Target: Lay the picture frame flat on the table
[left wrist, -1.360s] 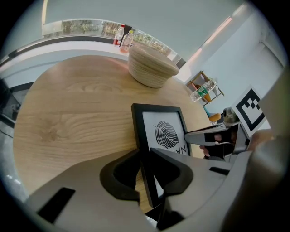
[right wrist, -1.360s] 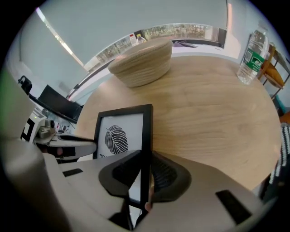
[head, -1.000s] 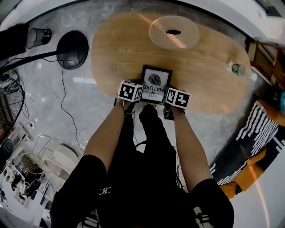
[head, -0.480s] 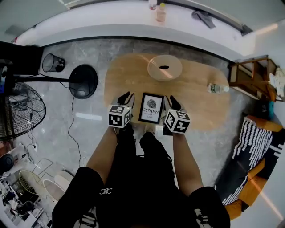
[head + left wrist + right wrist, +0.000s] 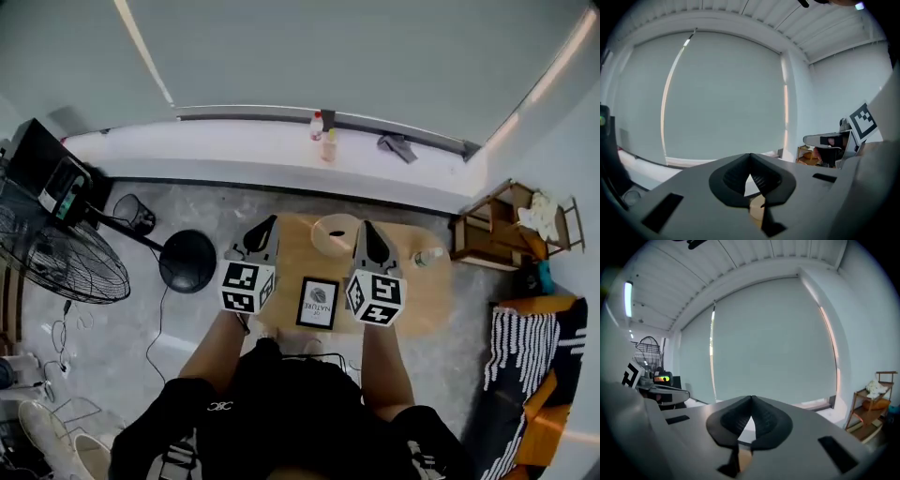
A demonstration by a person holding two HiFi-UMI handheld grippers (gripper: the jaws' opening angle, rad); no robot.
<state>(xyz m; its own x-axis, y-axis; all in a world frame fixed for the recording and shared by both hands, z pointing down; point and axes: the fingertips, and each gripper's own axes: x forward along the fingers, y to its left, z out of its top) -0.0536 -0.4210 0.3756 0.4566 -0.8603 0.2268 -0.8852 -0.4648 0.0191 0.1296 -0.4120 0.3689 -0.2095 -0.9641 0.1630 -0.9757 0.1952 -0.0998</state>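
The black picture frame (image 5: pixel 318 303) with a leaf print lies flat on the oval wooden table (image 5: pixel 419 289), near its front edge. Both grippers are raised well above the table and point forward toward the far wall. In the head view the left gripper (image 5: pixel 266 225) hangs to the frame's left and the right gripper (image 5: pixel 367 230) to its right, both apart from it. The left gripper (image 5: pixel 750 157) has its jaws closing fully together with nothing between them. The right gripper (image 5: pixel 751 400) is shut the same way and is also empty.
A round wooden disc (image 5: pixel 336 232) and a plastic bottle (image 5: pixel 428 255) sit farther back on the table. A standing fan (image 5: pixel 58 255) with its black base (image 5: pixel 187 261) is on the left. A wooden shelf (image 5: pixel 506 227) and a striped rug (image 5: pixel 517 349) are on the right.
The grippers were at the frame's two sides, then open beside it as it lay flat. Now both are lifted away and shut. The head camera has risen and tilted up.
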